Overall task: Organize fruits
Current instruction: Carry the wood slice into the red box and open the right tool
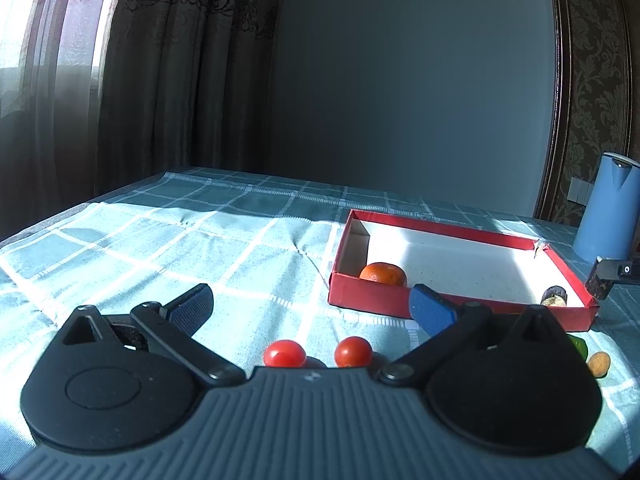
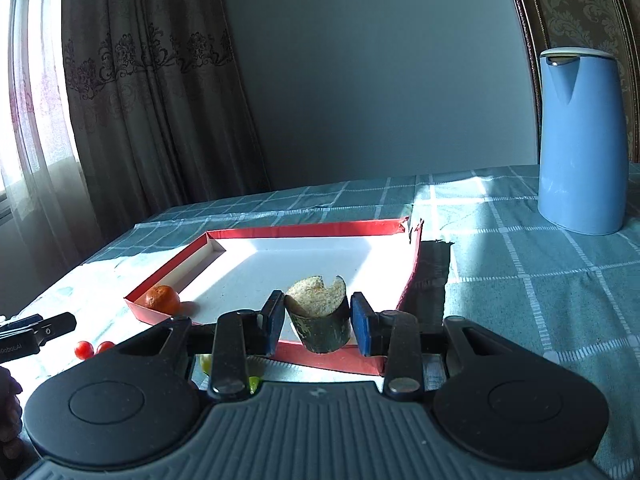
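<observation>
The right gripper (image 2: 317, 322) pinches a dark-skinned fruit chunk (image 2: 319, 316) with a pale cut top, holding it over the near edge of the red box (image 2: 304, 229). An orange (image 2: 162, 299) sits in the box's near-left corner, and two cherry tomatoes (image 2: 94, 349) lie on the checked tablecloth (image 2: 520, 280) outside it. A blue jug (image 2: 582, 140) stands far right.

Woven checked tablecloth (image 2: 520, 280), matt red cardboard box (image 2: 344, 360), glossy cherry tomatoes (image 1: 285, 353).
</observation>
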Tool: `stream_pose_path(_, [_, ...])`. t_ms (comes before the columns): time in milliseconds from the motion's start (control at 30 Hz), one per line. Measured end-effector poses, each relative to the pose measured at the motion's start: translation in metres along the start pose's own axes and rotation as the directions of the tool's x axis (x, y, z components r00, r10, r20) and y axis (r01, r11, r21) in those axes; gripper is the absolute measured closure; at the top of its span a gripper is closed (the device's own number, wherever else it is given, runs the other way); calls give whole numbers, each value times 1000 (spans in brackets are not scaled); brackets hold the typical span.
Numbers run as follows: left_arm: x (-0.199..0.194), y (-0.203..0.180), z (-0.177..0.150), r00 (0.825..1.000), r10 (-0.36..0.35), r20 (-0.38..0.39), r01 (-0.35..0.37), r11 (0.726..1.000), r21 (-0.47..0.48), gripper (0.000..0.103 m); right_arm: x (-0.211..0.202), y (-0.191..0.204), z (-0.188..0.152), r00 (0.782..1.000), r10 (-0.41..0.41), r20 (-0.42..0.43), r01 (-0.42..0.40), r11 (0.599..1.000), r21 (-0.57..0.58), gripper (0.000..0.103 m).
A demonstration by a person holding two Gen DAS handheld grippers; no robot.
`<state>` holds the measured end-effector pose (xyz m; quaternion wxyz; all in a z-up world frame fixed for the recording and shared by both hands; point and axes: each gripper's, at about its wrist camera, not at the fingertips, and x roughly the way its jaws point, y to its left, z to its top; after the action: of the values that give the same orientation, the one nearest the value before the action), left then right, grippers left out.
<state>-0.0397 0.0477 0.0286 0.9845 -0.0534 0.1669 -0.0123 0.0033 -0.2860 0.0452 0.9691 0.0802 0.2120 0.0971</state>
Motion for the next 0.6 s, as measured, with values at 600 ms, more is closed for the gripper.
stream_pose_path(600, [1,1,0,1000,-6,-21,6,1000,-2,0,-6,-21,-9,992,-119,40,116,992,54,36])
